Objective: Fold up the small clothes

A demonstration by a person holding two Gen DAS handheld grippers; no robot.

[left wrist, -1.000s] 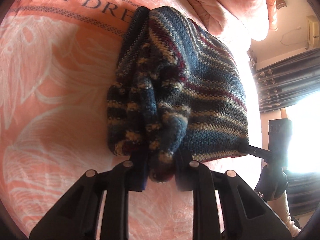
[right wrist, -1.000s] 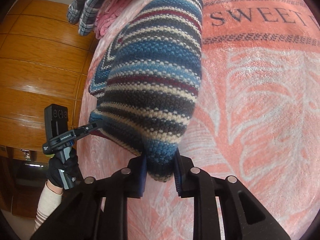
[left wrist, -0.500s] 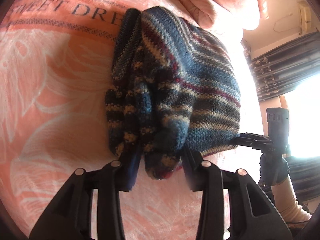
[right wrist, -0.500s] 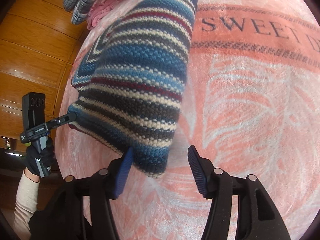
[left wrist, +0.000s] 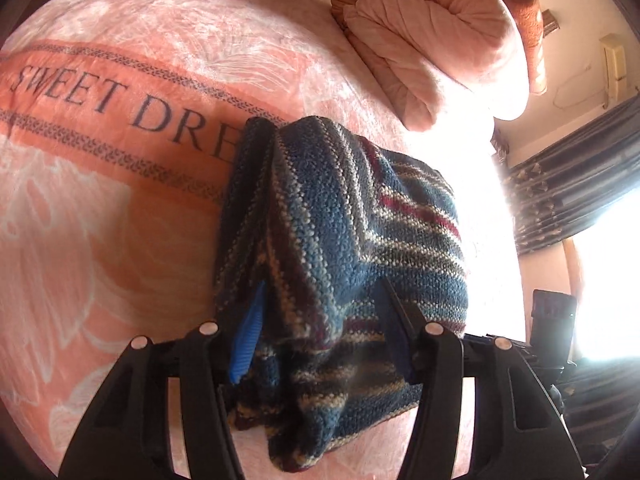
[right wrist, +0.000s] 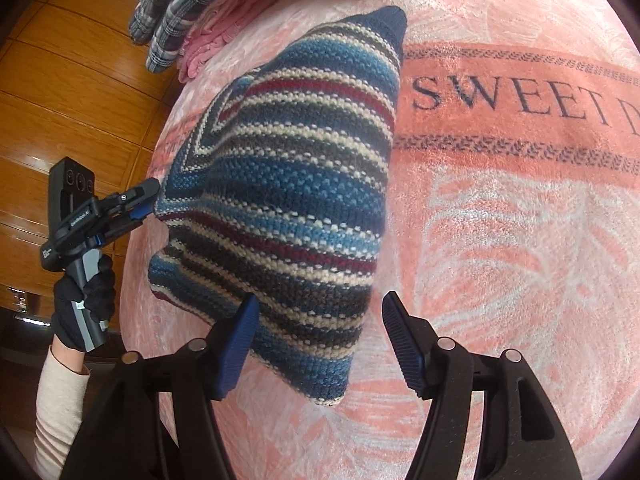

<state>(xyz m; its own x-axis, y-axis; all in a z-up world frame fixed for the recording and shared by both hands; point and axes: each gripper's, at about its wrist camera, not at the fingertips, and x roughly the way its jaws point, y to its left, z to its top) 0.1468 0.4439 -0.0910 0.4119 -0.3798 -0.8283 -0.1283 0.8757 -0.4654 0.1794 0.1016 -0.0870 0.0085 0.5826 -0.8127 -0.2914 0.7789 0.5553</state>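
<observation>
Two tongs appear, one per hand. Right tongs [right wrist: 316,344]: fingers spread wide, released, straddling the near corner of the folded garment without pinching it. Left tongs [left wrist: 320,332]: in its own view the fingers stand apart with the knit bunched between them; whether the pads [left wrist: 246,340] press the cloth cannot be told. In the right wrist view the same left tongs [right wrist: 150,204] meets the garment's side corner with its tips nearly together, held by one gloved hand [right wrist: 82,308] above a cream sleeve [right wrist: 56,412].

Largest item: one bed, covered by one peach-pink blanket [right wrist: 500,240] printed with pale leaves and one band of lettering [right wrist: 520,100]. One striped knit garment [right wrist: 288,184], in blue, cream, grey and maroon, lies folded on the blanket, just beside the lettering and overlapping its end in the left wrist view [left wrist: 340,248]. Beyond the garment, near the bed's far edge: one rolled pink quilt [left wrist: 436,44], one plaid cloth [right wrist: 180,12] and one pink cloth [right wrist: 224,32] beneath it. Beside the bed, past the garment's far side corner, stand wooden panels [right wrist: 68,92]. Dark curtains [left wrist: 568,204] hang beside the bright window.
</observation>
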